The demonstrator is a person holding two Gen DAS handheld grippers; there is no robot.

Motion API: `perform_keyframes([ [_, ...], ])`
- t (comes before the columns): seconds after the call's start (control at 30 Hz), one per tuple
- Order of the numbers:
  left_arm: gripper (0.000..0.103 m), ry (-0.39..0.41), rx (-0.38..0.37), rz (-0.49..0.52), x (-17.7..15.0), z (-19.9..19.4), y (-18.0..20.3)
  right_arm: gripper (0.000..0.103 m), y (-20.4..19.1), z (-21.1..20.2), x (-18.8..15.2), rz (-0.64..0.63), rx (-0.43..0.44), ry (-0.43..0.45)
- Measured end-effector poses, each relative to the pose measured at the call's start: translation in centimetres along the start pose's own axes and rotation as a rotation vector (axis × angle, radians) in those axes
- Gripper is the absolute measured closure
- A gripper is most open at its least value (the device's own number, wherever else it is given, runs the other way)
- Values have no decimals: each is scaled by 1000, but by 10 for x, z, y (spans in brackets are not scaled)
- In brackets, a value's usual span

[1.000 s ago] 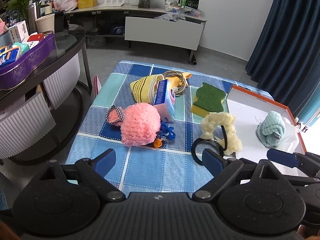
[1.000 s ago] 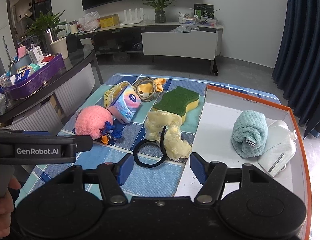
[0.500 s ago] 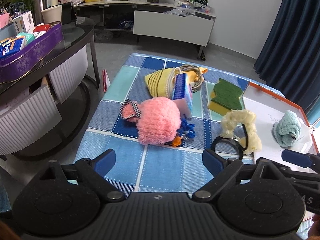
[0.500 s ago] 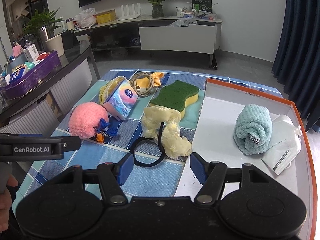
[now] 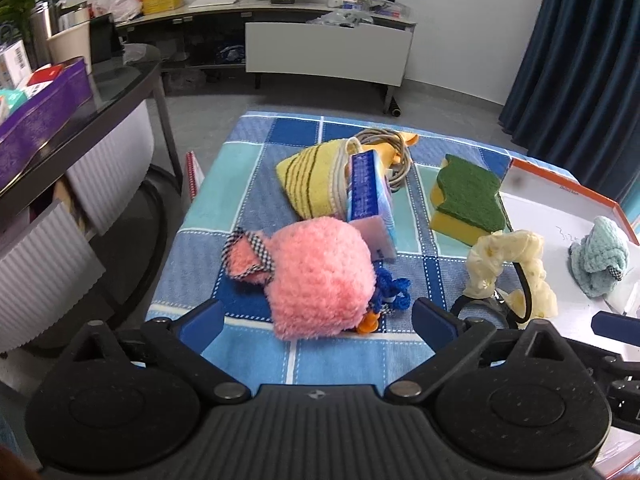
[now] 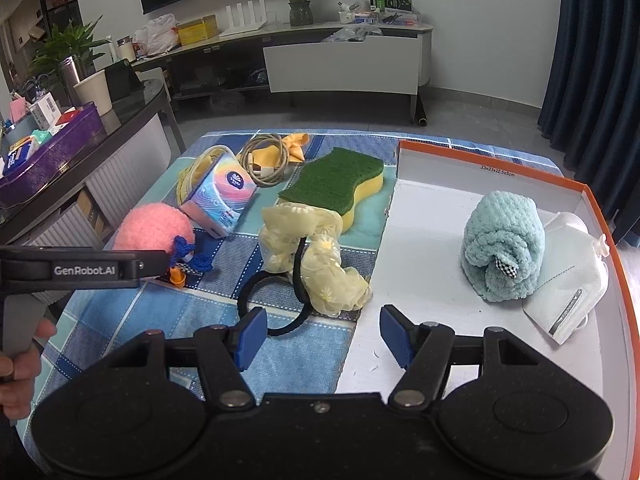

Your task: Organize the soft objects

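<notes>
Pink fluffy toy (image 5: 320, 276) lies on the worktop (image 5: 256, 344) at twelve o'clock from your left tool (image 5: 318, 320), whose jaws have just been opening and stand wide with nothing between them; your right tool (image 6: 322, 334) gapes empty too, the yellow scrunchie (image 6: 316, 256) at twelve o'clock, the teal roll (image 6: 504, 252) in the box (image 6: 440, 168) at two.

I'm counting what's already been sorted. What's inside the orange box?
In the box, a rolled teal towel lies against a white face mask. Whether anything lies under them can't be seen; the nearest corner is hidden behind the claw.
</notes>
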State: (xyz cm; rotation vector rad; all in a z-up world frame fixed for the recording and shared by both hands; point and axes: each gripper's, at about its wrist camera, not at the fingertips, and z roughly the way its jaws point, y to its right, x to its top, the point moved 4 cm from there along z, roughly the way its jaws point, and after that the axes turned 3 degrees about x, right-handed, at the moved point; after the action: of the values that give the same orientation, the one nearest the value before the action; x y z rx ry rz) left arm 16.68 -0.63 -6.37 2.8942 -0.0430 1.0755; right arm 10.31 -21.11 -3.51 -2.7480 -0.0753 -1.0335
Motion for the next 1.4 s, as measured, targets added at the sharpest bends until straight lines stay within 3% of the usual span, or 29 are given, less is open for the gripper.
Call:
perform_keyframes([
  [0.13, 0, 20, -9, -37, 5, -1, -8, 27, 2, 0, 1, 9, 11, 5],
  [0.37, 1, -9, -16, -82, 12, 13, -20, 29, -21, 6, 7, -46, 111, 11],
  [0.63, 23, -68, -126, -159, 16, 33, -29, 36, -46, 22, 10, -112, 206, -13],
  [0.7, 39, -73, -158, -173, 16, 38, -28, 42, -53, 28, 12, -117, 235, -27],
  [0.8, 47, -68, -170, -155, 18, 39, -26, 49, -65, 39, 13, -136, 262, -53],
  [1.0, 48, -69, -196, -184, 18, 38, -34, 69, -84, 63, 14, -114, 313, -94],
  [1.23, 48, -67, -212, -192, 18, 40, -37, 73, -98, 80, 16, -111, 304, -76],
  [1.3, 48, -63, -212, -193, 18, 39, -38, 90, -98, 84, 18, -112, 278, -63],
  [1.4, 48, -57, -210, -193, 16, 38, -37, 93, -99, 86, 19, -113, 272, -50],
])
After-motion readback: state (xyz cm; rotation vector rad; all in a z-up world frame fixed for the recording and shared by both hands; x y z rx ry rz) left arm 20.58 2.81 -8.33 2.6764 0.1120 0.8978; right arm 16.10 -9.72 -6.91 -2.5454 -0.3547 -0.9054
